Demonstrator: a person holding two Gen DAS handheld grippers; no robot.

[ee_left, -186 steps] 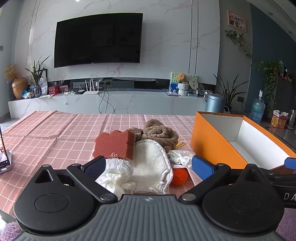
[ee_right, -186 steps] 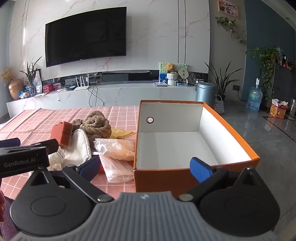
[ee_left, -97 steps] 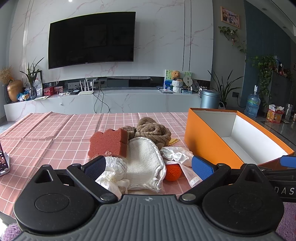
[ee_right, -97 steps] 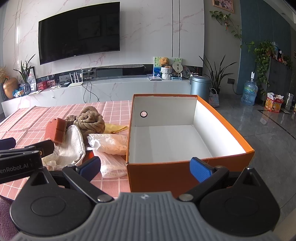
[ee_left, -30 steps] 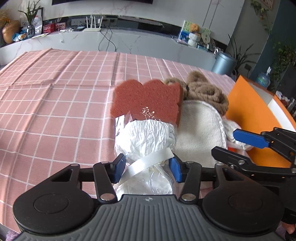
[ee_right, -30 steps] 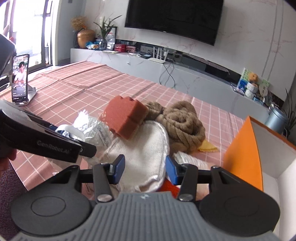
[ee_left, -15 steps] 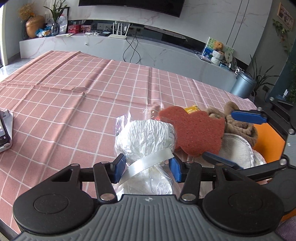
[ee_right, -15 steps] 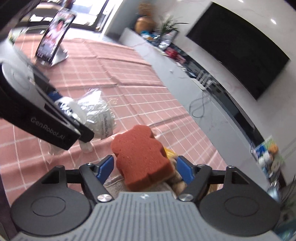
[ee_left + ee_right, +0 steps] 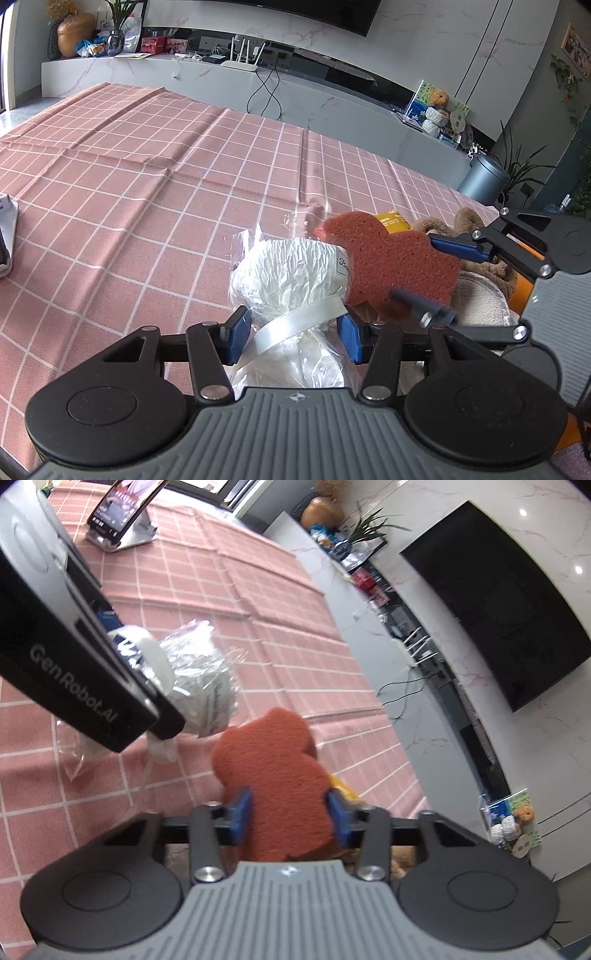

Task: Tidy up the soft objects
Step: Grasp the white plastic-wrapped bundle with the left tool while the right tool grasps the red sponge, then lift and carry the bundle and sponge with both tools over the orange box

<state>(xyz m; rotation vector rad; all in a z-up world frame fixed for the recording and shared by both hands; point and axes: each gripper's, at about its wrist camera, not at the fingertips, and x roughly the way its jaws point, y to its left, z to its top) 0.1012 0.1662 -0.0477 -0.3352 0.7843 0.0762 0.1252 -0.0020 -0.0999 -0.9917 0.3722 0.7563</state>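
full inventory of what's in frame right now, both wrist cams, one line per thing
sponge: 1, brick red, between the right gripper's pads, lifted off the table
wrapped bundle: 1, white in clear plastic with a white ribbon, between the left gripper's pads
brown towel: 1, tan, rolled, behind the sponge
cream cloth: 1, off-white, under the sponge's right edge
yellow packet: 1, yellow, partly hidden behind the sponge
orange box: 1, only a sliver shows at right
phone on stand: 1, far table corner
tablecloth: 1, pink check
TV: 1, black, on the wall
left gripper: black with blue fingers, closed on the bundle
right gripper: same, jaws have just been closing on the sponge
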